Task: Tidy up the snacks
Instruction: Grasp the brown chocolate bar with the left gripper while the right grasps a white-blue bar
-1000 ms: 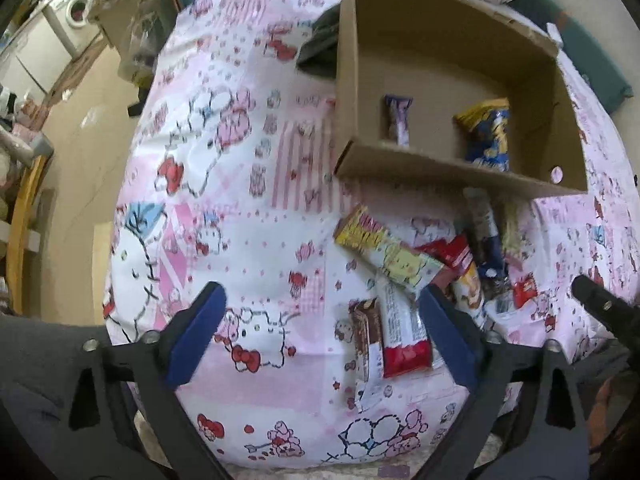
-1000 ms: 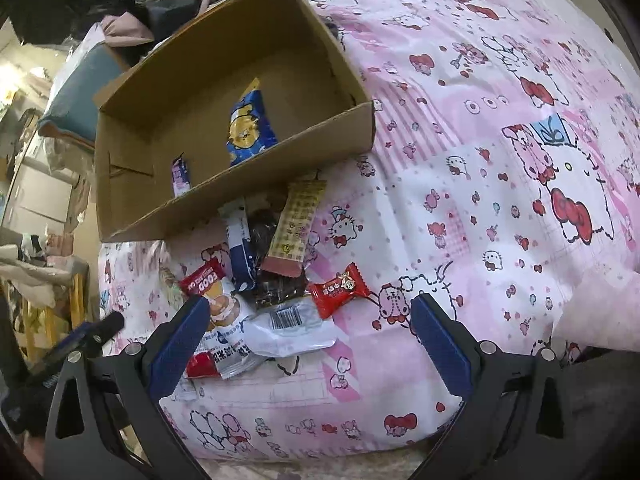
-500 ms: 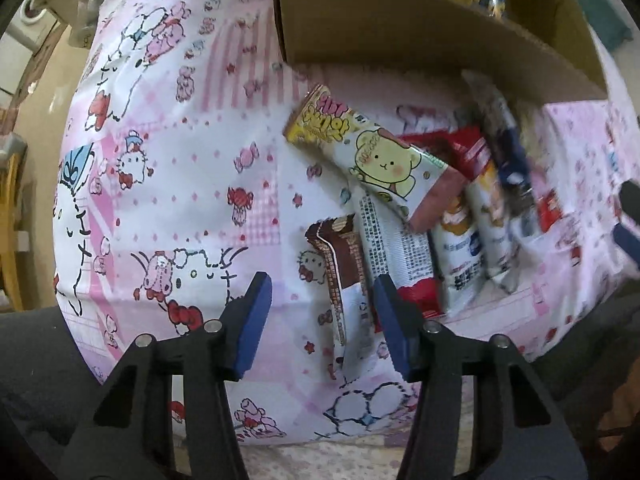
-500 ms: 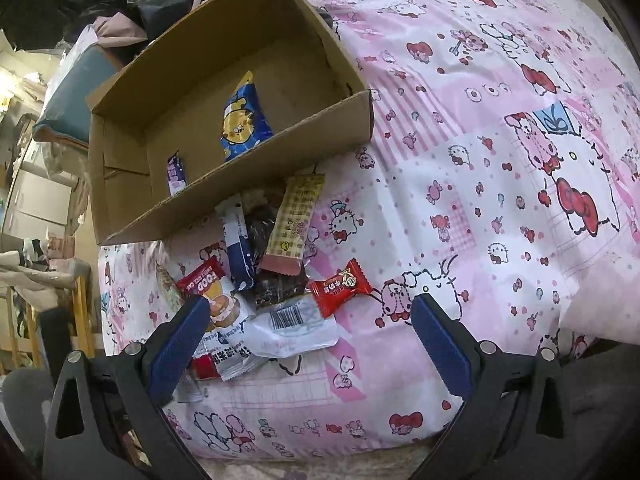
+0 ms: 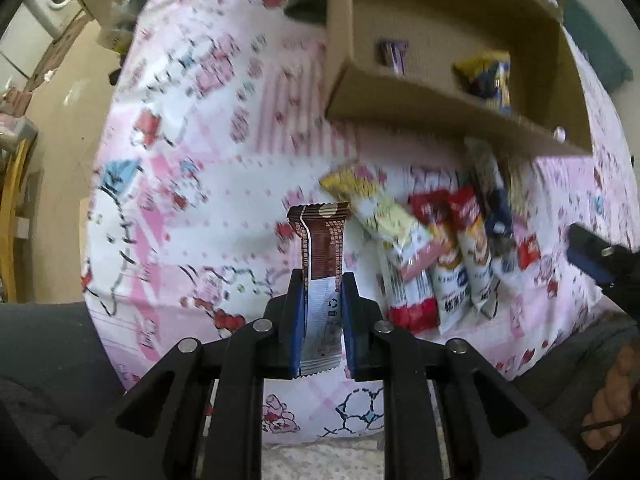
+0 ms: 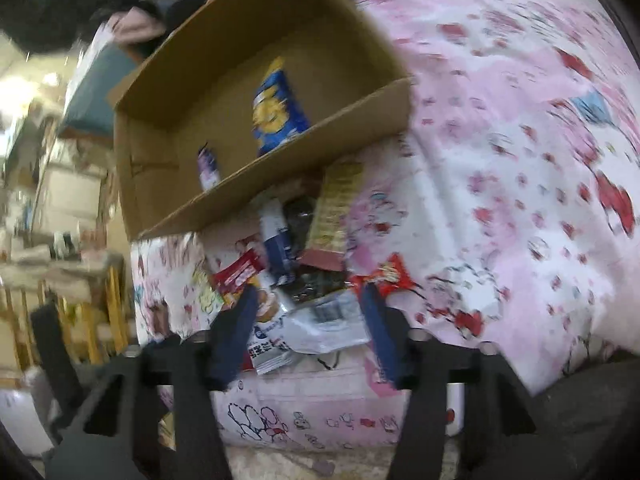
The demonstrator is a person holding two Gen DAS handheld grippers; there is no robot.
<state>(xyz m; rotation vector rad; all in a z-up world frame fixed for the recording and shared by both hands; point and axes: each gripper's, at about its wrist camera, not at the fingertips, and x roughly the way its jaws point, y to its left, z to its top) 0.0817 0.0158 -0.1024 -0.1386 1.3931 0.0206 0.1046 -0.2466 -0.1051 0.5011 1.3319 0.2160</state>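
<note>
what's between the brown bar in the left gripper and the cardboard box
In the left wrist view, only bare pink cartoon-print sheet lies between the brown bar held in the left gripper and the cardboard box.

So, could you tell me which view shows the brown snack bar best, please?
The left wrist view: the brown snack bar stands sharp and centred, clamped in the left tool. The right wrist view does not show it.

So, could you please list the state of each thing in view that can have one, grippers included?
Left gripper: shut on the brown snack bar.
Brown snack bar: held off the bedsheet, upright between the fingers.
Right gripper: open, holding nothing, over the snack pile.
Cardboard box: open-topped, two snacks inside.
Snack pile: loose on the bedsheet, outside the box.
</note>
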